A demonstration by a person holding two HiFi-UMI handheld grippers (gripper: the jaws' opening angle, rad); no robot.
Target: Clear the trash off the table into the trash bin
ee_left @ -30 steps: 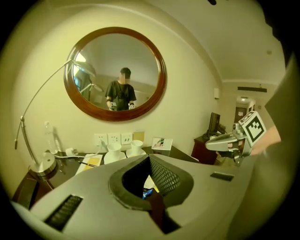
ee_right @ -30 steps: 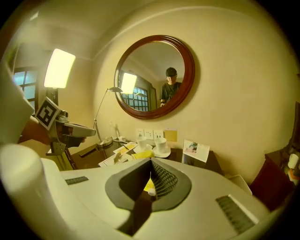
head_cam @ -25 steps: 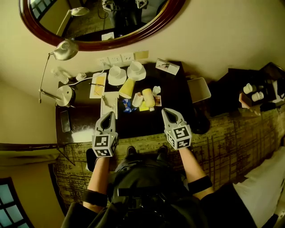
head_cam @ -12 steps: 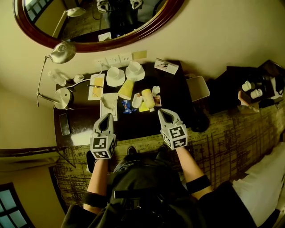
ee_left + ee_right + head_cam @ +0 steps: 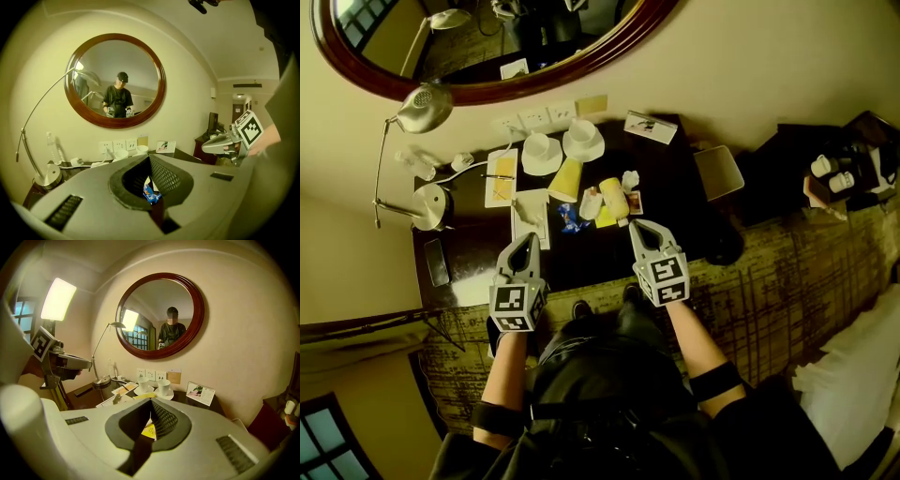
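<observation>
Right claw (image 5: 636, 227) eased forward, left claw (image 5: 527, 241) alongside, both closed

Head view: mirror (image 5: 487, 37) cut off at 12 o'clock. My left fingers (image 5: 93, 197) hide most of the counter (image 5: 185, 153); only a sliver of blue wrapper (image 5: 151, 194) shows.

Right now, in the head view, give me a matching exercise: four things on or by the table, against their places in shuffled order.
Things: 1 blue wrapper; 2 trash bin; 3 lamp base; 4 white cups.
Places: a back edge of the table; b beside the table's right end; c table's left end; d middle of the table.
Pairs: 1-d, 2-b, 3-c, 4-a.
</observation>
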